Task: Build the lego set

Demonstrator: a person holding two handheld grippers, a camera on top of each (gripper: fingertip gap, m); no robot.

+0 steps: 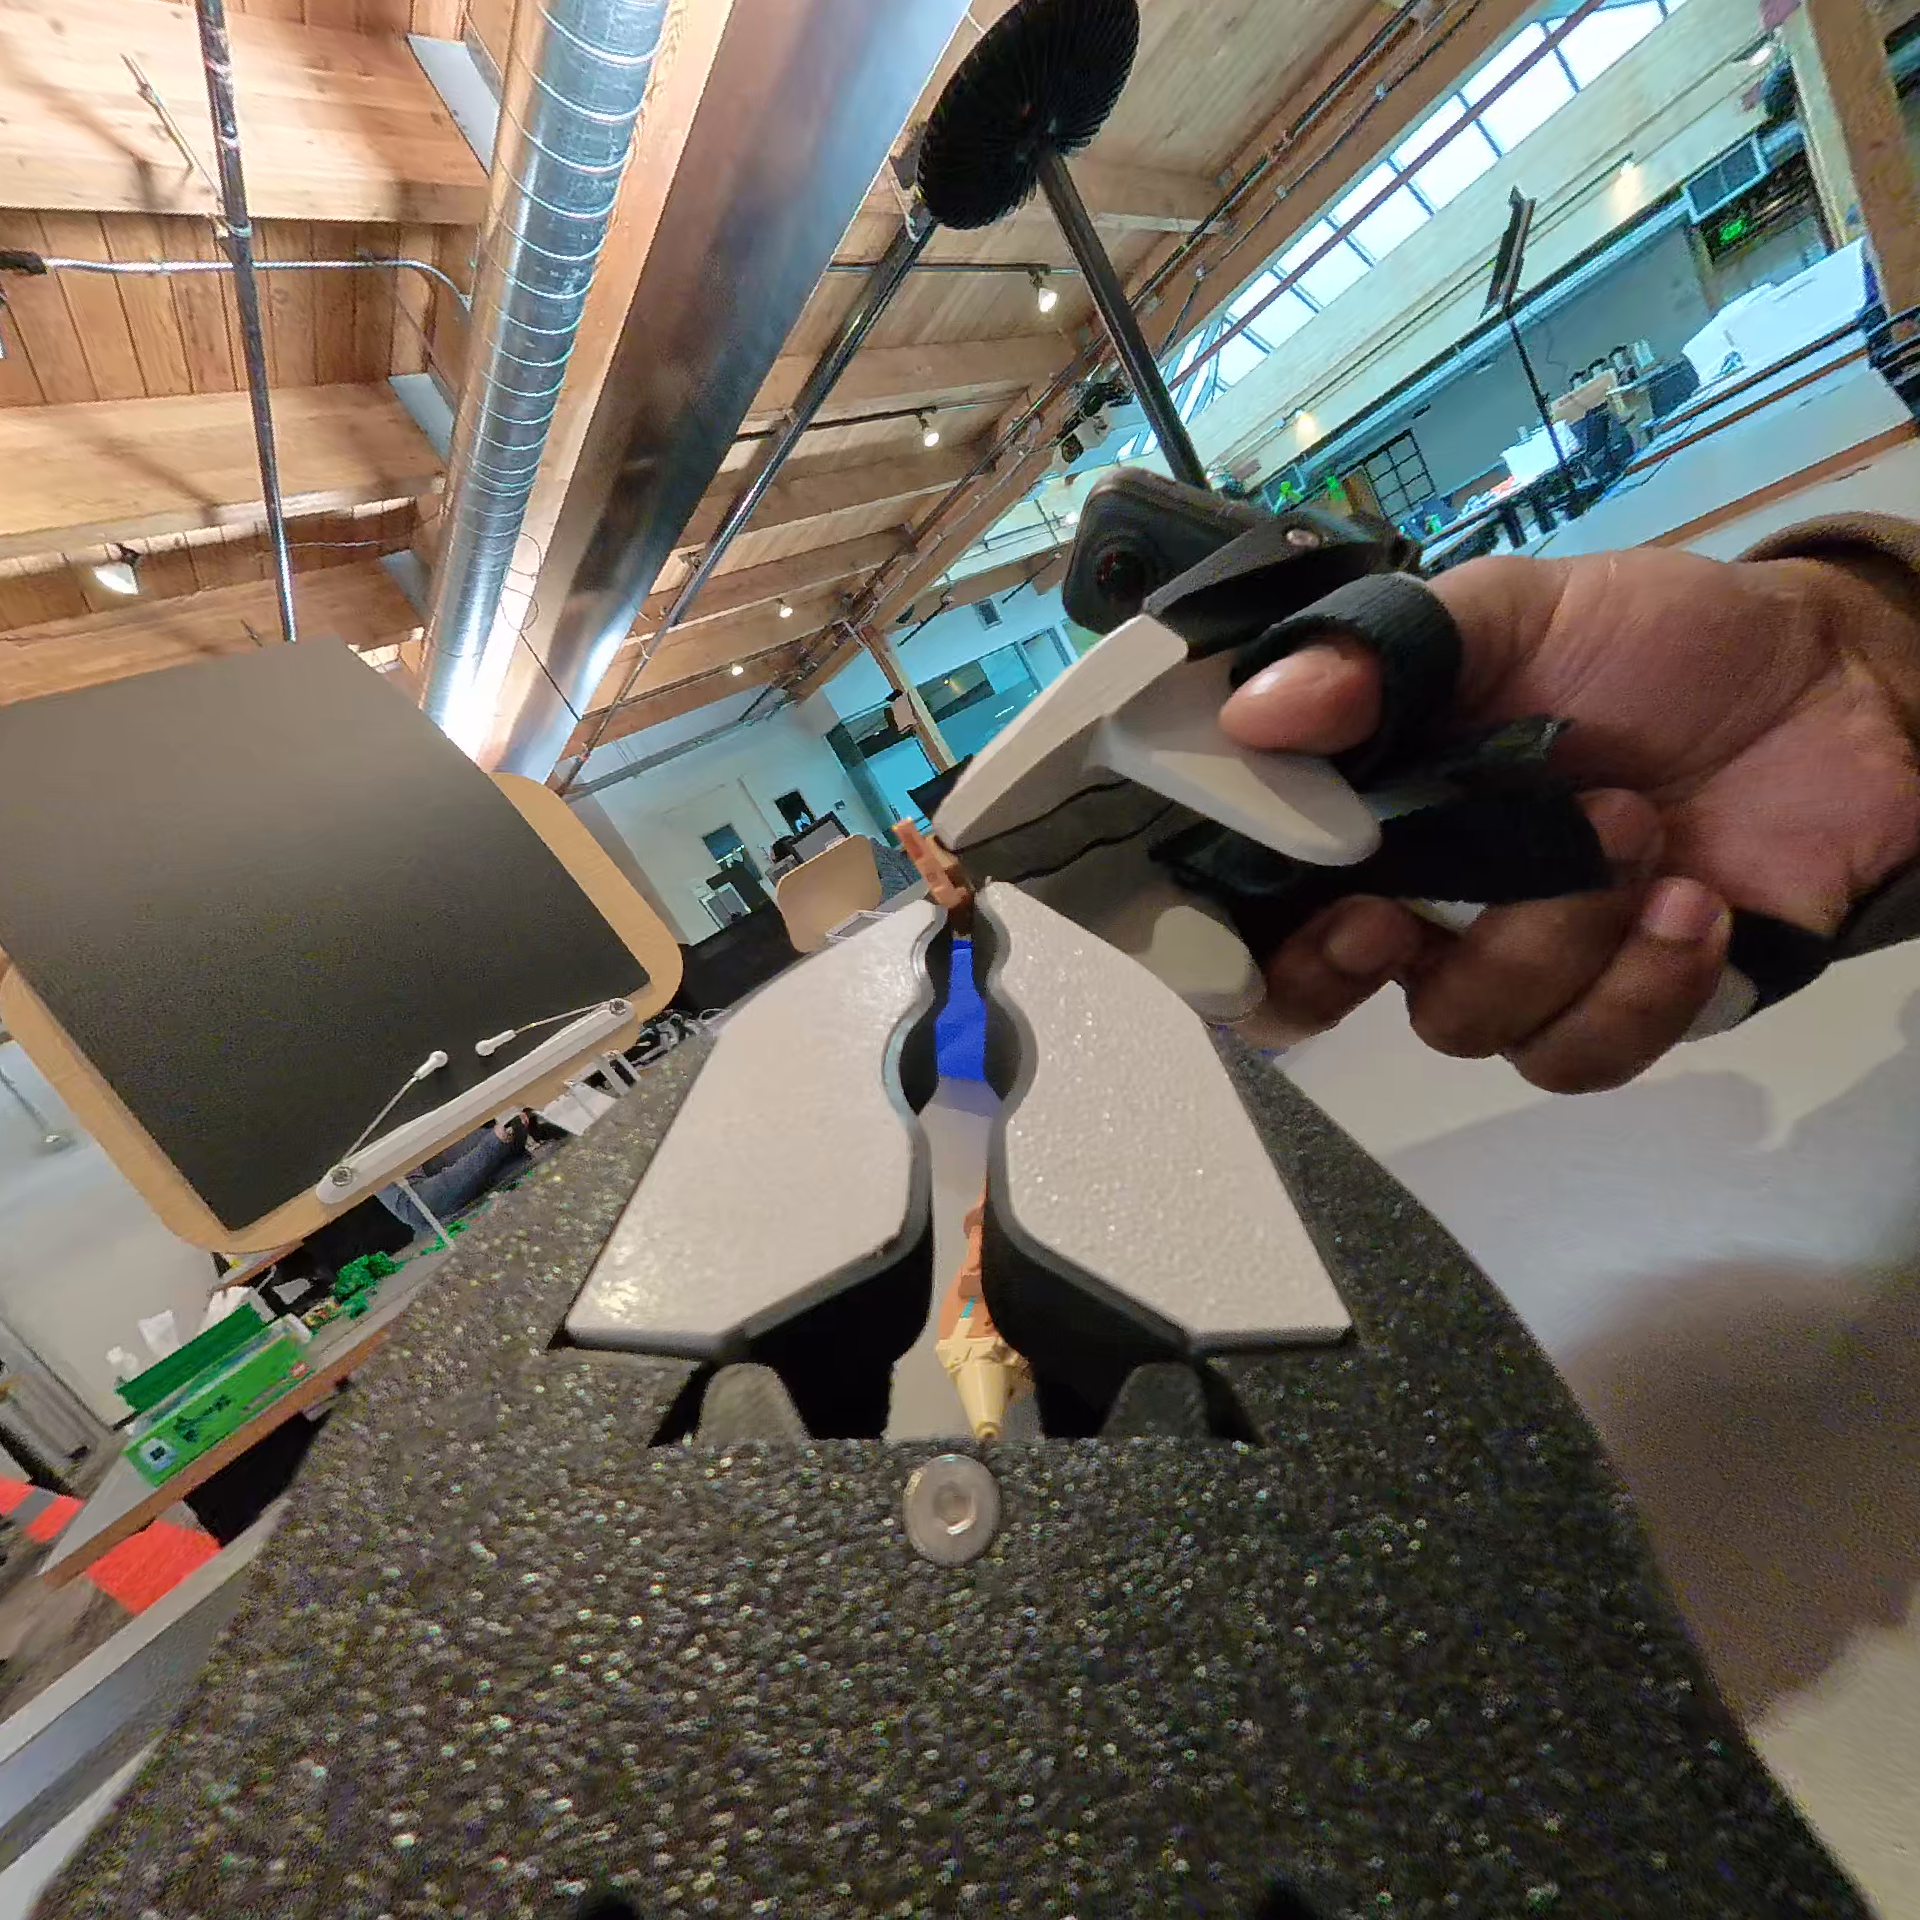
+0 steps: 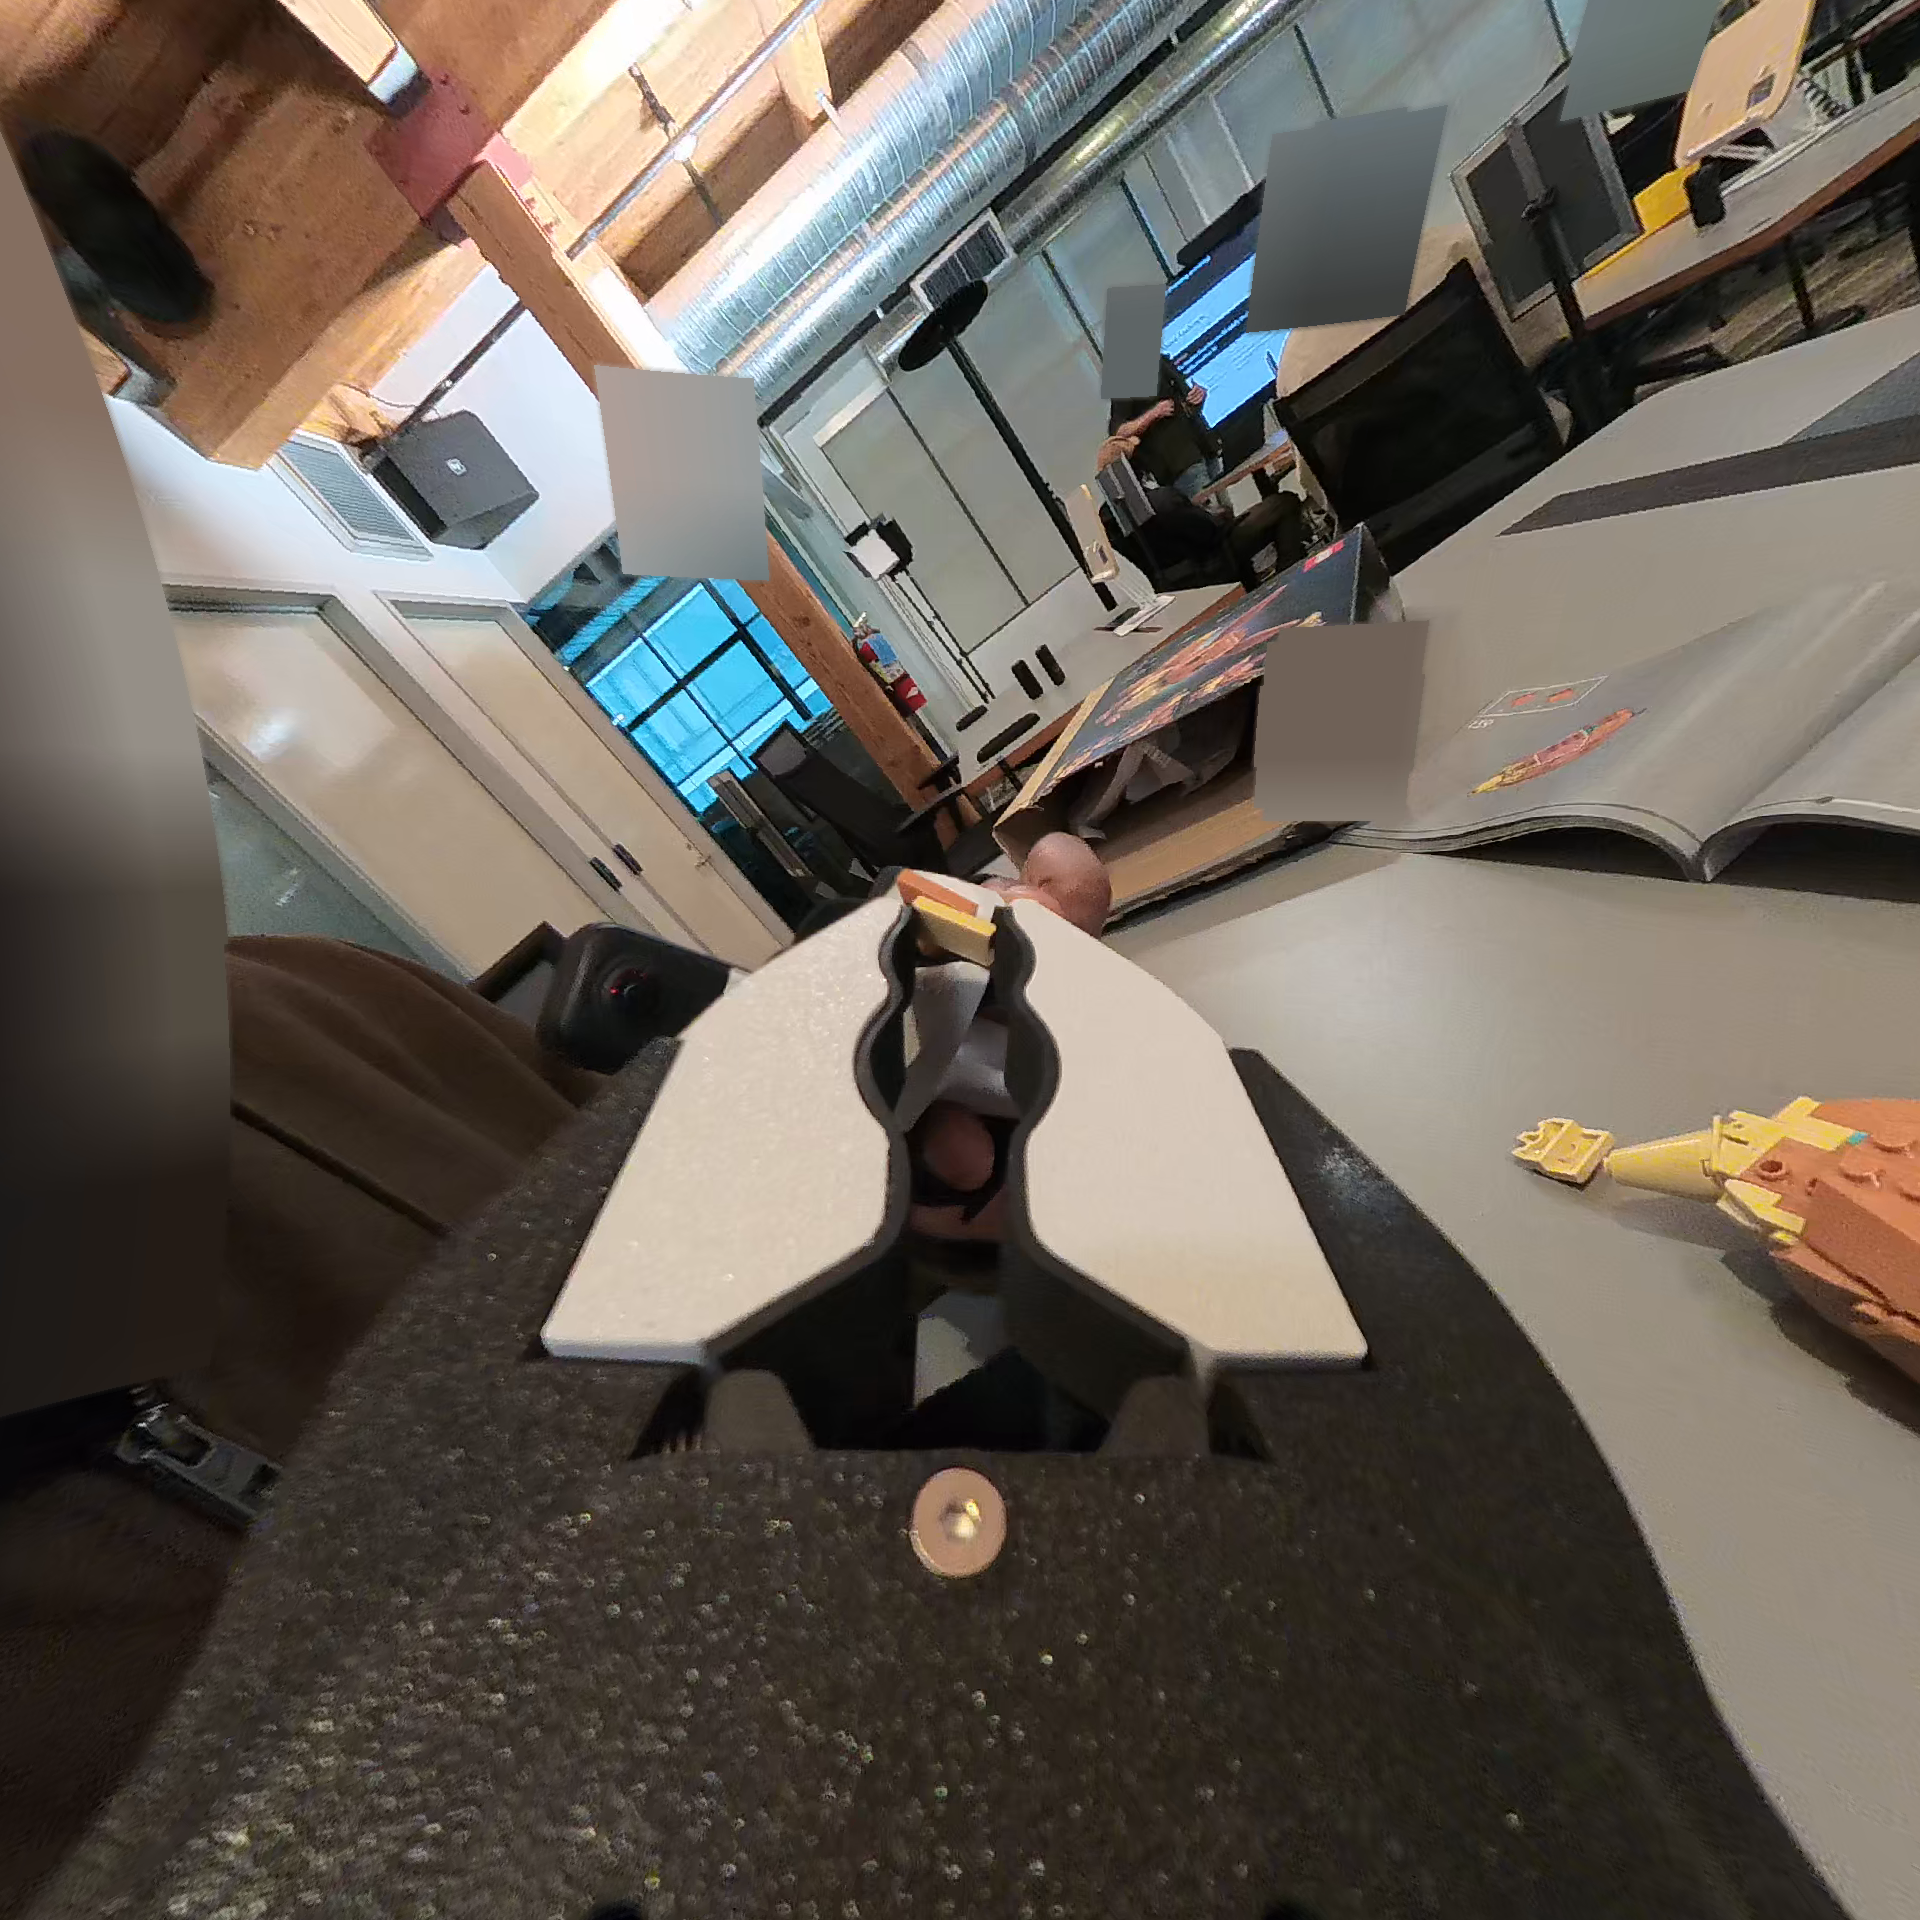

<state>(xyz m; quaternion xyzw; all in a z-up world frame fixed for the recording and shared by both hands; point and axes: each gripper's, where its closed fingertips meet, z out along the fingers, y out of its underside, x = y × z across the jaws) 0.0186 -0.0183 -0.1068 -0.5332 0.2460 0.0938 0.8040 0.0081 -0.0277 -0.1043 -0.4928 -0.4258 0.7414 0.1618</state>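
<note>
My left gripper is raised off the table, its jaws nearly shut on a small brown-orange Lego piece at the tips. My right gripper, held by a hand, meets it tip to tip and is shut on a small orange-and-tan piece. I cannot tell whether this is one piece or two pressed together. The partly built orange and tan Lego model lies on the grey table to the right. It shows through my left fingers' gap.
An open instruction booklet lies at the back right of the table, with the Lego box behind it. A wood-framed black board stands to the left. A green box sits on a far table. A person stands far off. Only a small space, under 4 cm, lies between the two pairs of fingers.
</note>
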